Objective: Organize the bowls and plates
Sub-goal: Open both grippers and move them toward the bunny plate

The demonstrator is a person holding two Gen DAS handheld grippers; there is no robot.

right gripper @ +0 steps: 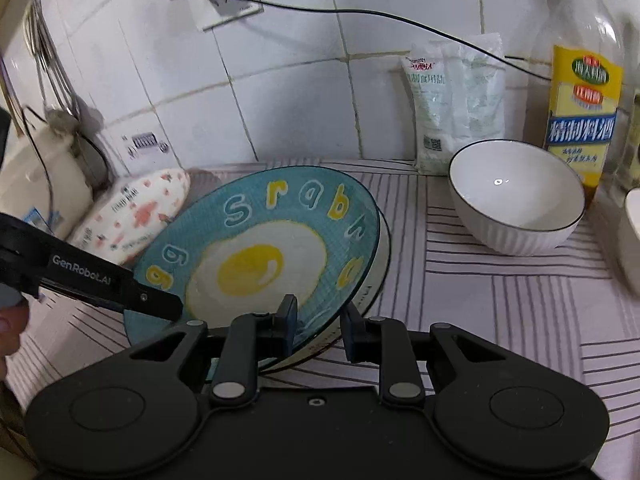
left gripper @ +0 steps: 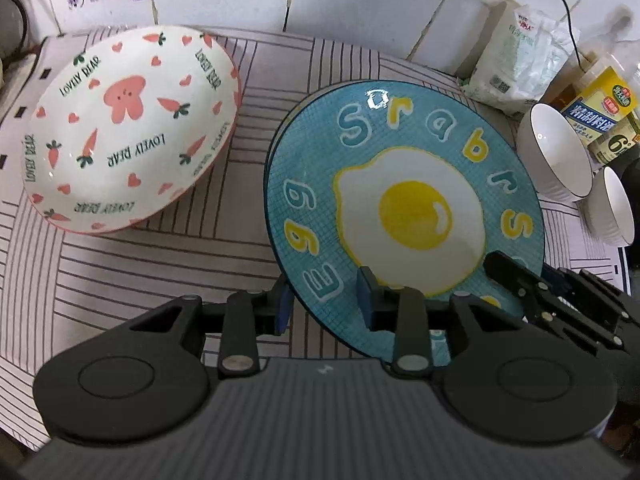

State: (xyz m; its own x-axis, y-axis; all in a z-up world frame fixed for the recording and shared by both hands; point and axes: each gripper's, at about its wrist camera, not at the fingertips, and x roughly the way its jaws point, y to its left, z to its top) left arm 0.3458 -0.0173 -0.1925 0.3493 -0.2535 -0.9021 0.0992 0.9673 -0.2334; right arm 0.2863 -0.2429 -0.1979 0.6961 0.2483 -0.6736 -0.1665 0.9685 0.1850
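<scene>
Both the left hand-held gripper and right hand-held gripper straddle the tilted egg plate rim (neither visibly clenched tight), so it could slip onto the surface.

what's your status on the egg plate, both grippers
Left gripper and right gripper both astride rim of blue egg plate, jaws not fully closed. Plate tilted up off striped mat. Carrot bowl left, white bowl right, both clear.
</scene>
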